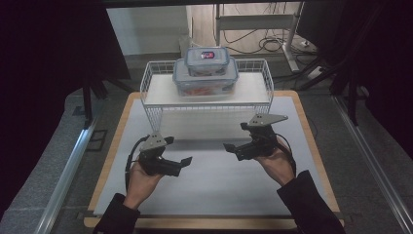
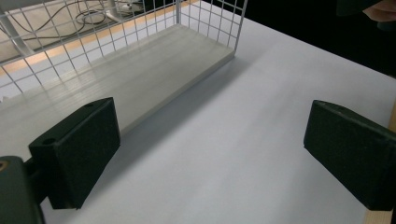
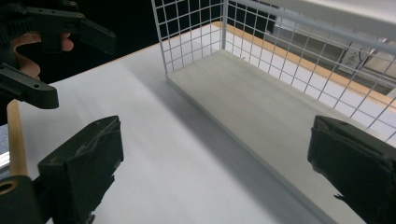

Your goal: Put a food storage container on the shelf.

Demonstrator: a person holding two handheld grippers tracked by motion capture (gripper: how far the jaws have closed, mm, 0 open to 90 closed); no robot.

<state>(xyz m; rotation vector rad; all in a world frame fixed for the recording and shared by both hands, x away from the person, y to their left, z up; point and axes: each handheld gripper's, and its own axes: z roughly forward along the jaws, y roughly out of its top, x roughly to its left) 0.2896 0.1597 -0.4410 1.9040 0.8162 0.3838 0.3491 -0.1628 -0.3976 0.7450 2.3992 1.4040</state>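
A white wire rack (image 1: 144, 83) stands at the back of the white table top (image 1: 219, 190). On its upper shelf sits a large clear lidded container (image 1: 206, 82) with a smaller lidded container (image 1: 207, 61) stacked on it. My left gripper (image 1: 179, 152) hovers low in front of the rack's left end, open with nothing between its jaws. My right gripper (image 1: 237, 136) is opposite it at the right, also open and holding nothing. The two point towards each other. In the left gripper view my left gripper (image 2: 212, 154) faces the rack's lower shelf board (image 2: 154, 70). In the right gripper view my right gripper (image 3: 215, 172) faces the same lower shelf board (image 3: 261, 107), with the left gripper (image 3: 46, 51) farther off.
The table has a wooden border (image 1: 112, 146). Metal rails (image 1: 68, 170) run along both sides, with dark curtains beyond. Behind the rack are a desk frame and loose cables (image 1: 272, 44) on the floor. Bare white surface lies between the grippers and the table's front edge.
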